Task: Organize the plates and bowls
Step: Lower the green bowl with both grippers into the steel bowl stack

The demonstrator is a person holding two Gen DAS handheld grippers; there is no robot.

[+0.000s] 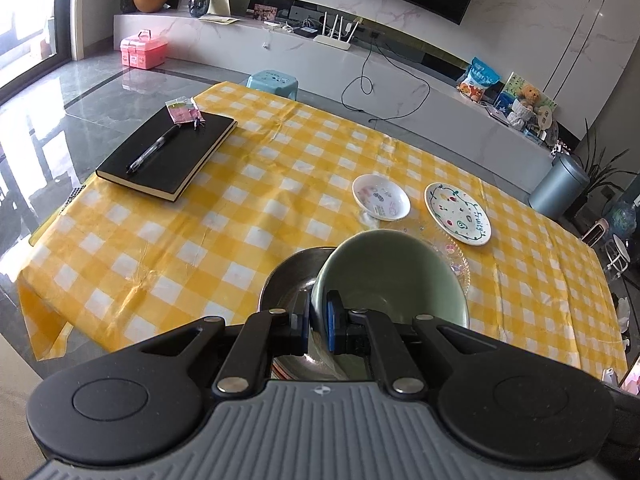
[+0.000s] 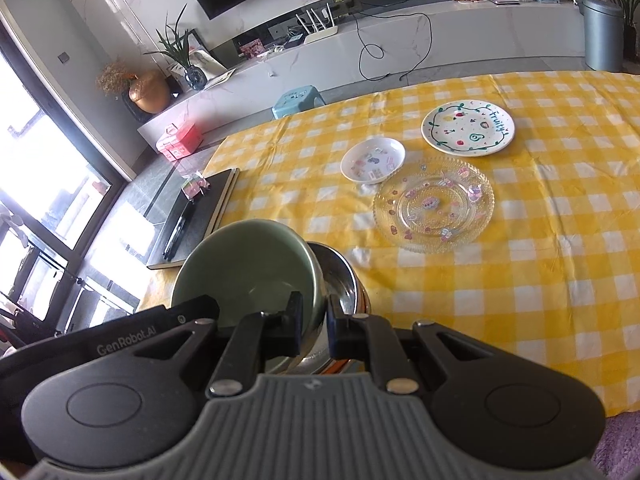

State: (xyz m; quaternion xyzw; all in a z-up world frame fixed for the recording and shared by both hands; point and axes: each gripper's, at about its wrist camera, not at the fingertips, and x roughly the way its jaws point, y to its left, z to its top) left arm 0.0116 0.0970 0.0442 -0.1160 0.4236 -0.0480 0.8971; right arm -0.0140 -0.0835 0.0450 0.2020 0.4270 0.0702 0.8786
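A pale green bowl point(image 1: 384, 276) point(image 2: 248, 264) hangs tilted over a wider steel bowl point(image 1: 288, 280) point(image 2: 340, 280); whether the two touch I cannot tell. My left gripper point(image 1: 318, 320) is shut on the green bowl's left wall, one finger inside it and one in the steel bowl. My right gripper point(image 2: 314, 320) pinches the green bowl's right wall the same way. Farther out on the checked cloth lie a clear glass plate point(image 2: 434, 204), a small white dish point(image 1: 380, 196) point(image 2: 372, 160) and a white "Fruity" plate point(image 1: 458, 214) point(image 2: 468, 128).
A black notebook point(image 1: 168, 156) with a pen on it lies at the table's far left. The yellow checked tablecloth point(image 1: 200, 252) covers the table. Beyond the far edge stand a blue stool point(image 1: 272, 82), a TV bench and a grey bin point(image 1: 558, 188).
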